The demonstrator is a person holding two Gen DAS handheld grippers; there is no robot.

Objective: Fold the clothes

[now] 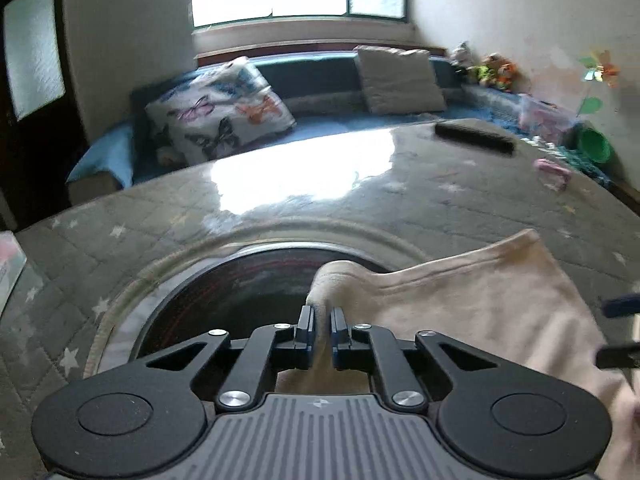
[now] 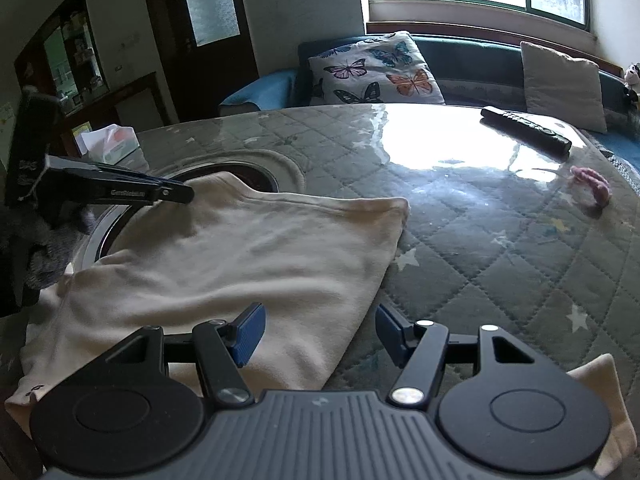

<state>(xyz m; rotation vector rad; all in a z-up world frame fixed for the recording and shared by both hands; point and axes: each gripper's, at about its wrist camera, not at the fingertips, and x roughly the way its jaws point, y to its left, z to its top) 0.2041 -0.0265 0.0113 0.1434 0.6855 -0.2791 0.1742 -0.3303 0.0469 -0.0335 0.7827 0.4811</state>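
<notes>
A cream garment (image 2: 248, 256) lies on the quilted table (image 2: 500, 232), partly over a round dark cooktop inset (image 2: 256, 174). My left gripper (image 1: 322, 320) is shut on a fold of the garment (image 1: 472, 304) at its far left corner; it also shows in the right wrist view (image 2: 176, 194), pinching that corner over the inset (image 1: 248, 284). My right gripper (image 2: 320, 322) is open, low over the garment's near right edge, blue pads (image 2: 250, 334) apart, nothing between them. Its fingers (image 1: 618, 354) show at the right edge of the left wrist view.
A black remote (image 2: 526, 128) and a small pink cloth (image 2: 592, 186) lie at the table's far right. A tissue box (image 2: 114, 142) stands at the far left. Beyond is a bench with a butterfly cushion (image 2: 376, 70) and a grey cushion (image 2: 564, 84).
</notes>
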